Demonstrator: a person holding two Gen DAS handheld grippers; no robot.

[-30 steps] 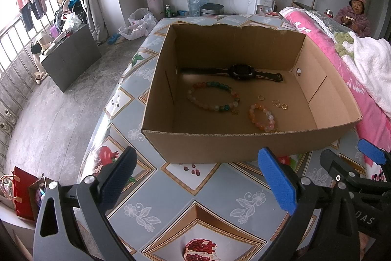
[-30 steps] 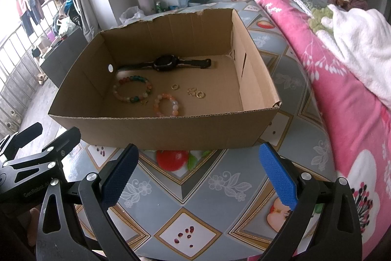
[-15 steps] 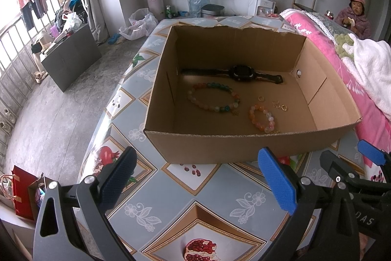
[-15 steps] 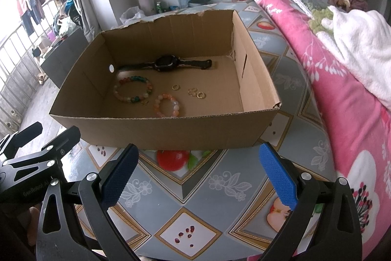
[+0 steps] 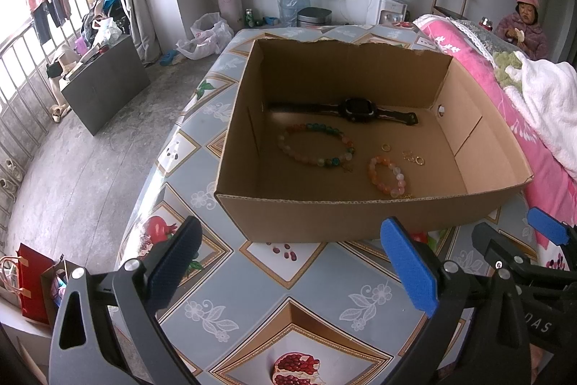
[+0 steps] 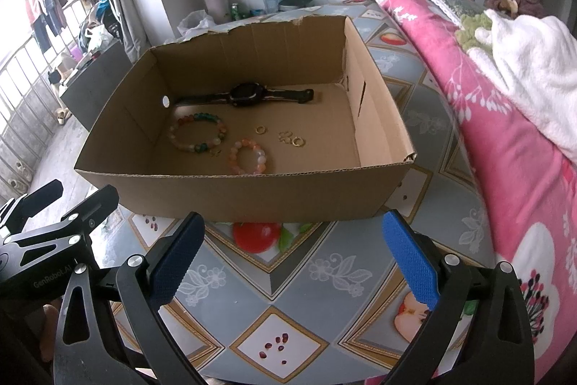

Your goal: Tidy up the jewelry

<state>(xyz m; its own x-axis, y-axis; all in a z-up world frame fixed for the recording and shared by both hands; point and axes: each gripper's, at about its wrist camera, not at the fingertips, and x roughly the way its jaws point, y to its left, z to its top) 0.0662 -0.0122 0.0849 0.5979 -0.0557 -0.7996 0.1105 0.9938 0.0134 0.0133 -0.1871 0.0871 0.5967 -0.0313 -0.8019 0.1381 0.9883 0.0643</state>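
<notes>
Open-top cardboard box (image 5: 324,211) sits on the table (image 5: 274,280), which is covered in a grey-blue cloth printed with diamonds, flowers and pomegranates; the box's far rim is torn and ragged, and there is a round hole in one side wall. All the jewelry lies loose on the box floor. Black watch (image 5: 355,109) lies flat along the back wall with its strap stretched straight out. In front of it is a large beaded bracelet (image 5: 316,148) in green, teal, orange and pale beads. Nearer the front wall is a smaller beaded bracelet (image 5: 388,176), peach, orange and white, with a bit of gold chain just beside it. Between the watch and the small bracelet lie three small gold rings (image 5: 411,156), close together but not touching the bracelets. Left gripper (image 5: 292,262) hovers over the table short of the box front, blue-padded fingers (image 5: 409,267) spread wide, nothing between them. Right gripper (image 6: 294,258) is in the same pose beside it, fingers (image 6: 411,262) also wide apart and empty. Readable text: "GenRobot.AI" on the left gripper body in the right wrist view; "DAS" on the right gripper body in the left wrist view, the rest cut off. A pink flowered blanket (image 6: 505,139) is on the right, and a person sits in the far corner.
</notes>
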